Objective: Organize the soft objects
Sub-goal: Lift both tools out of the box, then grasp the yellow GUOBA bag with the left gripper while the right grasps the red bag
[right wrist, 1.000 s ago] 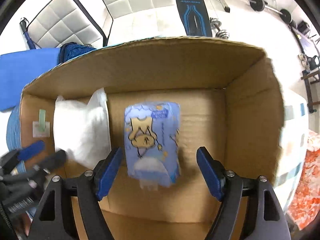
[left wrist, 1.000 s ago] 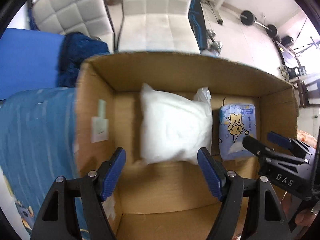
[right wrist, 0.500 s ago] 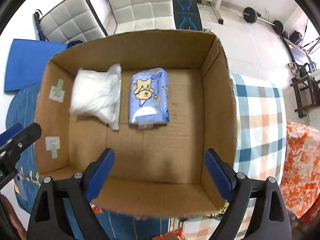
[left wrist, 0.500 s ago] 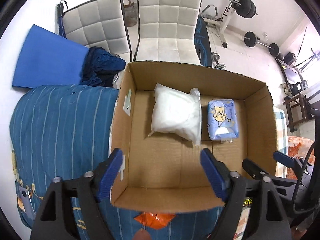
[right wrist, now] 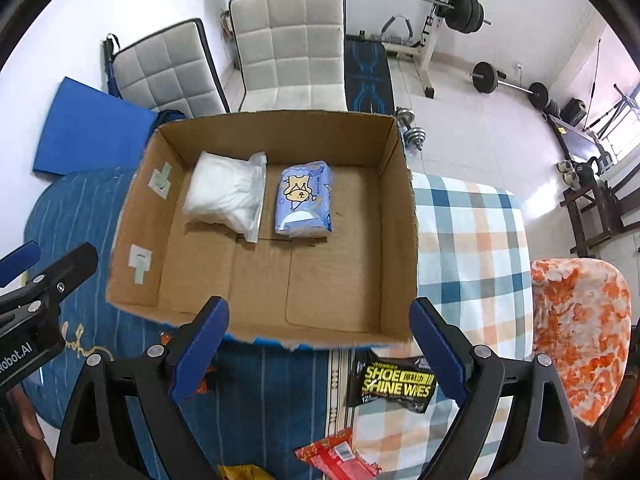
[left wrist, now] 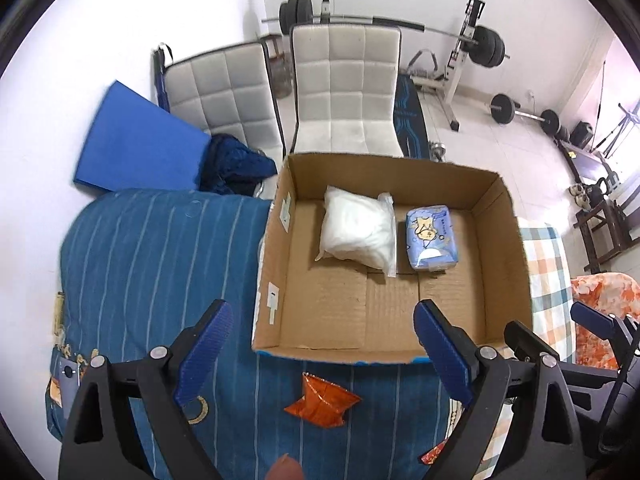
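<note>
An open cardboard box (left wrist: pixel 272 276) (right wrist: pixel 404 240) stands on the bed. Inside it lie a white plastic-wrapped soft pack (left wrist: pixel 356 232) (right wrist: pixel 224 196) and a blue tissue pack with a cartoon print (left wrist: pixel 430 236) (right wrist: pixel 304 200), side by side at the far end. My left gripper (left wrist: pixel 324 354) is open and empty, above the box's near edge. My right gripper (right wrist: pixel 320 350) is open and empty, also above the near edge. An orange packet (left wrist: pixel 324 400), a black shoe-shine wipes pack (right wrist: pixel 394 380) and a red packet (right wrist: pixel 336 456) lie on the bed in front of the box.
A blue striped cover (left wrist: pixel 152 272) lies left of the box, a checked cloth (right wrist: pixel 468 240) and an orange-white cloth (right wrist: pixel 580 328) lie to the right. Two white chairs (left wrist: pixel 344 92), a blue mat (left wrist: pixel 136 144) and weight equipment (right wrist: pixel 460 8) stand behind.
Both grippers have pulled back and up out of the box. The white pack and the tissue pack stay lying inside. More of the bed and its packets came into view.
</note>
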Demonstrator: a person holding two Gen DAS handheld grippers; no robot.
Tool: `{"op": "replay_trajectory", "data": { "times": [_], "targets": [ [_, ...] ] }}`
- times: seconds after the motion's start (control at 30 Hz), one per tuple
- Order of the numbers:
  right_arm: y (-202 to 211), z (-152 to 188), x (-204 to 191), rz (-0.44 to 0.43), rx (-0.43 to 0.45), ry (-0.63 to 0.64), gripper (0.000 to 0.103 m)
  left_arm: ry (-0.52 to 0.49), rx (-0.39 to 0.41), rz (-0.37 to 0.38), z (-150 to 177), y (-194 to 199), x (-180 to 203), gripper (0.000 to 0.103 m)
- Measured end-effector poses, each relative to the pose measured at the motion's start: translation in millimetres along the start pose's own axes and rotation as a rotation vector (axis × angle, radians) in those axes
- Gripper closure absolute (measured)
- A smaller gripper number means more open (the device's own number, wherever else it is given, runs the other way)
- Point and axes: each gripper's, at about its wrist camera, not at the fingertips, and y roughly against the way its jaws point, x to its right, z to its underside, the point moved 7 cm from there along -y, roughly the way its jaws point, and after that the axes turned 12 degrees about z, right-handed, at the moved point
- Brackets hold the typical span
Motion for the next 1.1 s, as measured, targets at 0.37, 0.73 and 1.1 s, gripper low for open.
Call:
{"op": "replay_trajectory", "data": {
  "times": [0.37, 0.73, 1.1],
  "targets": [
    [47.7, 32.4, 12.4, -0.052, 0.046, -0.043, 0.01, -0.026, 0.058, 0.028, 27.1, 47.8, 18.3, 0.01],
    [5.7, 153.9, 49.4, -0.056, -0.182, 0.046, 0.01, -0.06, -0.329, 0.083, 176.1, -11.9, 25.8, 0.01],
    [-88.3, 271.9, 70.6, -0.032, -0.44, 0.055, 0.01, 0.099, -0.737, 0.194, 315.2, -108.9, 55.2, 0.011]
  ]
}}
